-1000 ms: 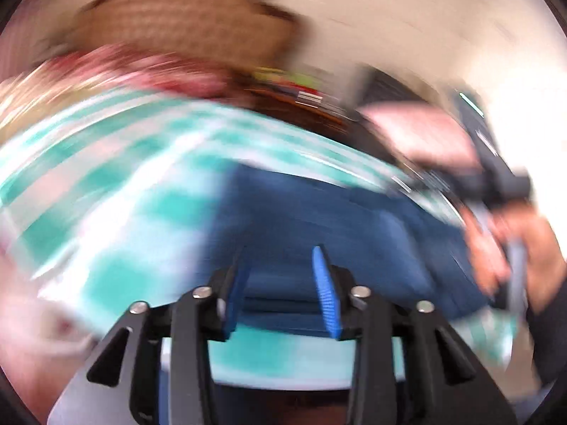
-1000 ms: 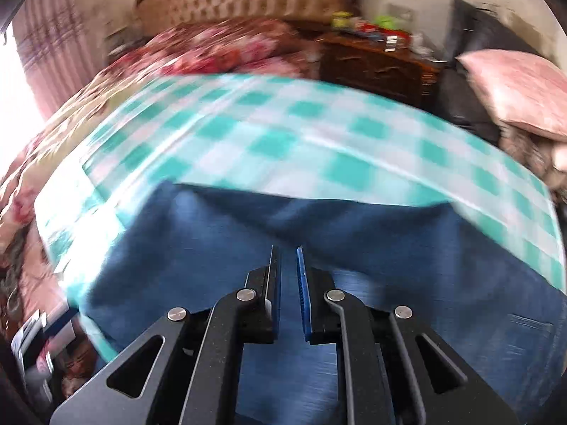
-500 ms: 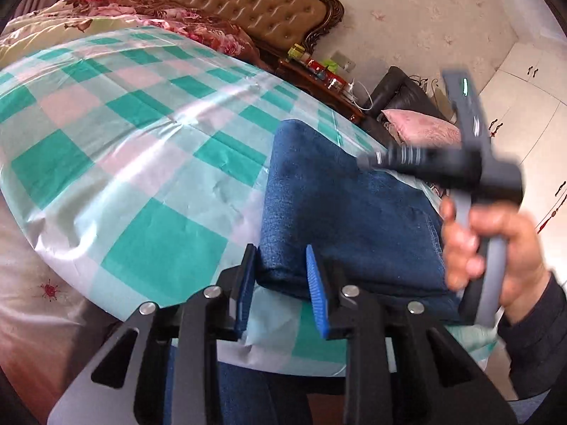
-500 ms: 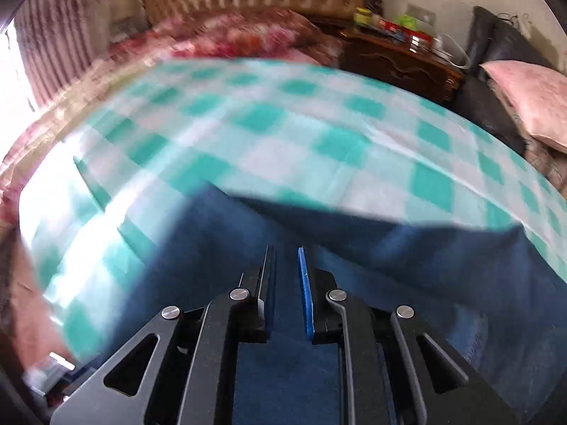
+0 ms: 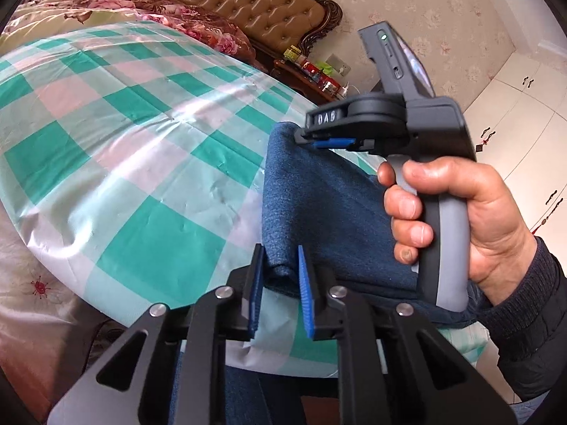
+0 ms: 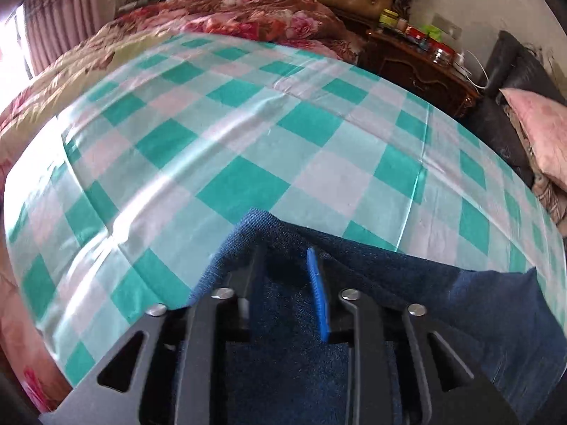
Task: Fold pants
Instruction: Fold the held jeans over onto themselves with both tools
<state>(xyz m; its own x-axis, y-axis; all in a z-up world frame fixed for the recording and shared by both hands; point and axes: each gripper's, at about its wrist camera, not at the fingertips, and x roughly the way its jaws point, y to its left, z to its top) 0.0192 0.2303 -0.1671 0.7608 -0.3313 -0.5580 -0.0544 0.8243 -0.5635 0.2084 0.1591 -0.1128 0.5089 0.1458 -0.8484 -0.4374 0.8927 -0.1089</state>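
Note:
Folded blue denim pants (image 5: 319,205) lie on the green-and-white checked cloth (image 5: 141,148) near its front edge. My left gripper (image 5: 280,283) stands with its blue pads apart around the near folded corner of the pants. My right gripper (image 5: 329,141), held by a hand, is at the far corner of the fold. In the right wrist view the pants (image 6: 443,304) fill the bottom, and my right gripper (image 6: 283,276) has its jaws apart with the cloth's folded corner between them.
A tufted tan headboard (image 5: 248,3) and a floral quilt (image 6: 230,17) lie at the far end of the bed. A dark wooden nightstand (image 6: 418,67) with small jars stands beside it. A pink pillow (image 6: 538,127) rests at the right. White cabinets (image 5: 524,113) line the wall.
Both grippers carried the pants fold over to the left and set it down. The right gripper's jaws, nearly shut before, have spread apart. The left jaws narrowed, then widened slightly.

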